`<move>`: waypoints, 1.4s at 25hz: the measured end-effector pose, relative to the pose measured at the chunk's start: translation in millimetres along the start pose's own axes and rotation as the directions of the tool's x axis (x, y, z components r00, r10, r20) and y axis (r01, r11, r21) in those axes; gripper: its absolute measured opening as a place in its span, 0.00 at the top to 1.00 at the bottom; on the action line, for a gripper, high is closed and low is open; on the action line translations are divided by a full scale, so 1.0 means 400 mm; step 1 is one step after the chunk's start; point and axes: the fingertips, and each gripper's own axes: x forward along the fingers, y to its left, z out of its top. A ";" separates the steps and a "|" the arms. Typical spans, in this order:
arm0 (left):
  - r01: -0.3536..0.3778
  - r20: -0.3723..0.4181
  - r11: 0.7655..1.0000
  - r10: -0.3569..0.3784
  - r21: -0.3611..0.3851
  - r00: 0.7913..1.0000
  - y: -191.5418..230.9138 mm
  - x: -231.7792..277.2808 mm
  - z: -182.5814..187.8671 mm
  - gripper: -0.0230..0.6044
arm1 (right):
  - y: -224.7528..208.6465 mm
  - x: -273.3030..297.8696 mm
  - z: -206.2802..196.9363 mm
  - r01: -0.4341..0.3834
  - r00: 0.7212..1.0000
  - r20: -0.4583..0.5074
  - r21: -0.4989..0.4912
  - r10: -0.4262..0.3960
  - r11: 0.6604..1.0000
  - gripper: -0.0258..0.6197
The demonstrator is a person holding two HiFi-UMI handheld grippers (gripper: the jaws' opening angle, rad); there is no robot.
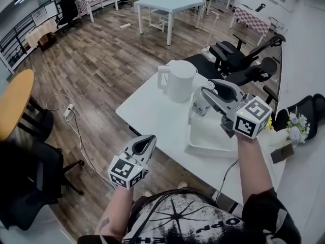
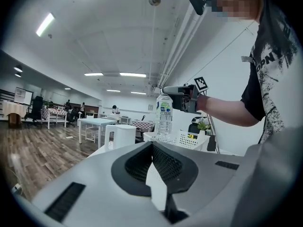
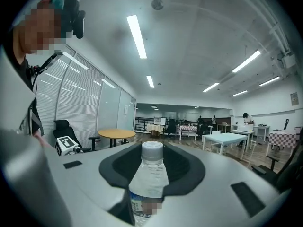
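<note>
In the head view, our right gripper [image 1: 207,93] is clamped on a clear plastic water bottle [image 1: 199,106], which hangs upright just above the near rim of a white slotted basket [image 1: 202,139]. A white lidded jug [image 1: 177,80] stands just beyond the bottle. Our left gripper [image 1: 147,142] hangs off the white table [image 1: 152,113] edge, tips together.

In the left gripper view, the jaws meet with nothing between them. Ahead stands the bottle [image 2: 164,115] with a green and blue label, its print too small to read. The basket [image 2: 174,138] below it bears a yellow tag, also unreadable.

In the right gripper view, the jaws press the bottle [image 3: 149,183] just under its white cap [image 3: 152,148]. Its label is partly blurred.
</note>
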 end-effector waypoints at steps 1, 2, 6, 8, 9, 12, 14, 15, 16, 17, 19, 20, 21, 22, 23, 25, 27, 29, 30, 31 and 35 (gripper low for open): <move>-0.001 0.002 1.000 0.001 -0.001 1.000 0.007 -0.012 -0.001 0.95 | 0.020 0.017 0.006 -0.007 1.000 0.001 -0.008 0.007 1.000 0.72; -0.003 0.003 1.000 0.003 -0.002 1.000 0.015 -0.026 -0.003 0.95 | 0.041 0.035 0.011 -0.013 1.000 0.000 -0.015 0.013 1.000 0.72; -0.015 0.005 1.000 0.015 -0.007 1.000 0.053 -0.089 -0.013 0.95 | 0.115 0.112 0.009 -0.032 0.999 -0.010 -0.006 0.032 0.999 0.72; -0.024 0.003 1.000 0.024 -0.011 1.000 0.071 -0.119 -0.018 0.95 | 0.144 0.146 -0.001 -0.043 0.999 -0.011 0.008 0.044 0.999 0.72; -0.028 0.001 1.000 0.028 -0.014 1.000 0.080 -0.132 -0.020 0.95 | 0.156 0.162 -0.008 -0.047 0.999 -0.012 0.014 0.047 0.999 0.72; -0.044 -0.004 0.999 0.044 -0.019 0.999 0.111 -0.166 -0.026 0.95 | 0.182 0.213 -0.040 -0.044 0.999 -0.019 0.038 0.045 0.998 0.72; -0.054 -0.007 0.998 0.054 -0.021 0.999 0.133 -0.186 -0.031 0.95 | 0.197 0.247 -0.071 -0.029 0.999 -0.030 0.052 0.031 0.998 0.72; -0.058 -0.010 0.998 0.057 -0.022 0.998 0.142 -0.196 -0.034 0.95 | 0.202 0.263 -0.088 -0.019 0.999 -0.036 0.061 0.021 0.998 0.72; -0.061 -0.013 0.998 0.060 -0.024 0.998 0.150 -0.205 -0.038 0.95 | 0.208 0.279 -0.106 -0.008 0.999 -0.044 0.070 0.011 0.998 0.72; -0.064 -0.017 0.998 0.063 -0.027 0.998 0.158 -0.216 -0.043 0.95 | 0.214 0.294 -0.124 0.002 0.999 -0.052 0.077 0.002 0.997 0.72; -0.070 -0.028 0.997 0.069 -0.035 0.997 0.173 -0.235 -0.055 0.95 | 0.226 0.322 -0.160 0.020 0.997 -0.071 0.089 -0.014 0.996 0.72; -0.073 -0.034 0.997 0.071 -0.039 0.997 0.181 -0.242 -0.063 0.95 | 0.230 0.335 -0.178 0.028 0.997 -0.081 0.093 -0.021 0.995 0.72; -0.075 -0.041 0.996 0.073 -0.043 0.996 0.189 -0.247 -0.070 0.95 | 0.234 0.347 -0.196 0.036 0.995 -0.091 0.093 -0.027 0.995 0.72; -0.075 -0.047 0.996 0.073 -0.046 0.996 0.198 -0.251 -0.077 0.95 | 0.237 0.359 -0.215 0.044 0.994 -0.102 0.092 -0.034 0.995 0.72; -0.074 -0.054 0.996 0.071 -0.049 0.996 0.206 -0.252 -0.084 0.95 | 0.240 0.371 -0.235 0.052 0.993 -0.113 0.091 -0.042 0.995 0.72; -0.070 -0.067 0.996 0.067 -0.051 0.995 0.222 -0.253 -0.097 0.95 | 0.242 0.392 -0.278 0.070 0.989 -0.133 0.099 -0.057 0.993 0.72; -0.066 -0.081 0.996 0.062 -0.055 0.995 0.236 -0.251 -0.107 0.95 | 0.241 0.411 -0.323 0.087 0.986 -0.150 0.118 -0.069 0.989 0.72; -0.060 -0.093 0.996 0.054 -0.060 0.994 0.244 -0.246 -0.115 0.95 | 0.239 0.425 -0.361 0.100 0.983 -0.164 0.130 -0.078 0.987 0.72; -0.054 -0.099 0.997 0.048 -0.063 0.994 0.246 -0.242 -0.118 0.95 | 0.237 0.430 -0.379 0.106 0.982 -0.171 0.132 -0.083 0.986 0.73; -0.048 -0.106 0.997 0.041 -0.066 0.994 0.246 -0.239 -0.122 0.95 | 0.236 0.433 -0.397 0.114 0.980 -0.178 0.134 -0.089 0.984 0.73; -0.036 -0.125 0.996 0.026 -0.076 0.992 0.250 -0.237 -0.142 0.95 | 0.230 0.443 -0.458 0.142 0.974 -0.195 0.140 -0.114 0.980 0.73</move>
